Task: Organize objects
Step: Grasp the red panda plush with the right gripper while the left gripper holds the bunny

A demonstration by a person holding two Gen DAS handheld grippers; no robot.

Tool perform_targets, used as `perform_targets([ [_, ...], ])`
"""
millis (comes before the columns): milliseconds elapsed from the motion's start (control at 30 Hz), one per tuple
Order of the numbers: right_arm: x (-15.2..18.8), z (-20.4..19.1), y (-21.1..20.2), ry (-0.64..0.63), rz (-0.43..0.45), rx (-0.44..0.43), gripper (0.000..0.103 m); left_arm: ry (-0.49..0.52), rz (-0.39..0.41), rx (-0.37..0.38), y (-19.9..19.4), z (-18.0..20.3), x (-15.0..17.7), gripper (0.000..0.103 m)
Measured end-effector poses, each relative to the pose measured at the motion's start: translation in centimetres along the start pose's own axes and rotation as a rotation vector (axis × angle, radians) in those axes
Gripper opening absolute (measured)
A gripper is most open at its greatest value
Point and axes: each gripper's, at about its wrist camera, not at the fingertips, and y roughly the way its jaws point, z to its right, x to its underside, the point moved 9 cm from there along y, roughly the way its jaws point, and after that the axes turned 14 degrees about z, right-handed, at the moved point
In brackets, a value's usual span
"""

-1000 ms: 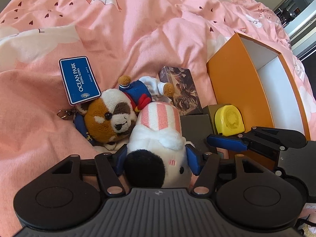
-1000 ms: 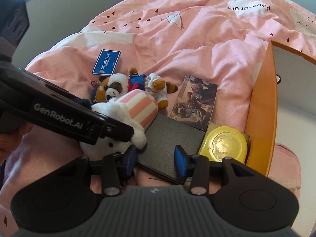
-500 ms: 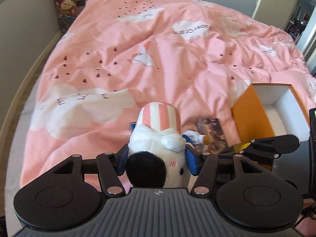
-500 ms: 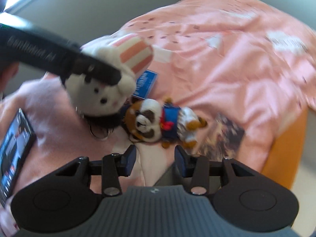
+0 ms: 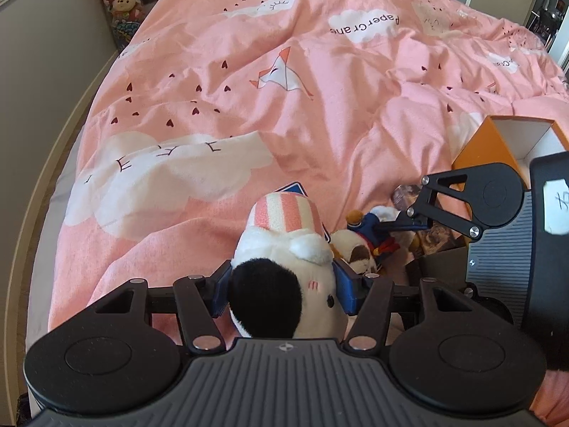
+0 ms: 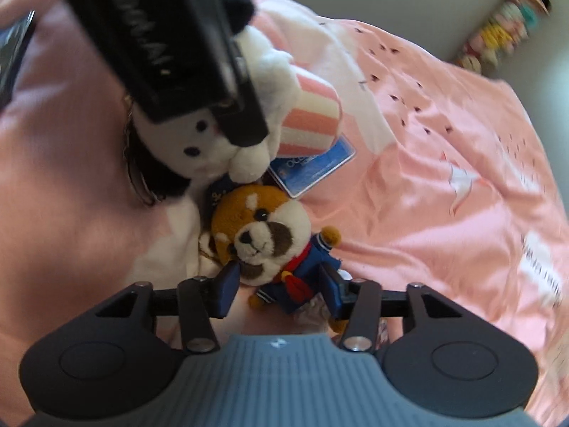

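Observation:
My left gripper (image 5: 281,284) is shut on a white plush (image 5: 281,259) with a black ear and a pink striped hat, held above the pink bed. In the right wrist view that plush (image 6: 213,142) hangs just over a red panda plush (image 6: 263,238) in a blue sailor suit, which lies on the bedding. My right gripper (image 6: 279,286) is down over the panda. Its jaws are opening, with the panda's body between the blue pads (image 6: 227,284), which do not press on it. A blue Ocean Park tag (image 6: 316,167) lies behind the panda.
An open orange box (image 5: 498,142) with a white inside sits on the bed at the right. A dark picture card (image 5: 405,192) and a flat dark grey item (image 5: 441,267) lie beside it. Stuffed toys (image 5: 121,0) stand against the far wall.
The left gripper has lifted the white plush off the bed and tilted upward. The right gripper rolled, swung from the grey item to the red panda, and widened its jaws.

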Motion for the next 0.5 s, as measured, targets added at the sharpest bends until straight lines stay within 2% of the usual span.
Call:
perform_targets([
  [100, 0.2, -0.4, 0.9, -0.071, -0.005, -0.002, 0.061, -0.008, 0.0, -0.003, 0.4, -0.3, 0.2, 0.066],
  [267, 0.6, -0.6, 2.4, -0.14, -0.02, -0.003, 0.063, -0.031, -0.006, 0.006, 1.0, -0.9, 0.1, 0.066],
  [500, 0.5, -0.1, 3.9, -0.158, -0.013, 0.003, 0.063, -0.071, -0.001, 0.012, 1.4, -1.6, 0.2, 0.066],
])
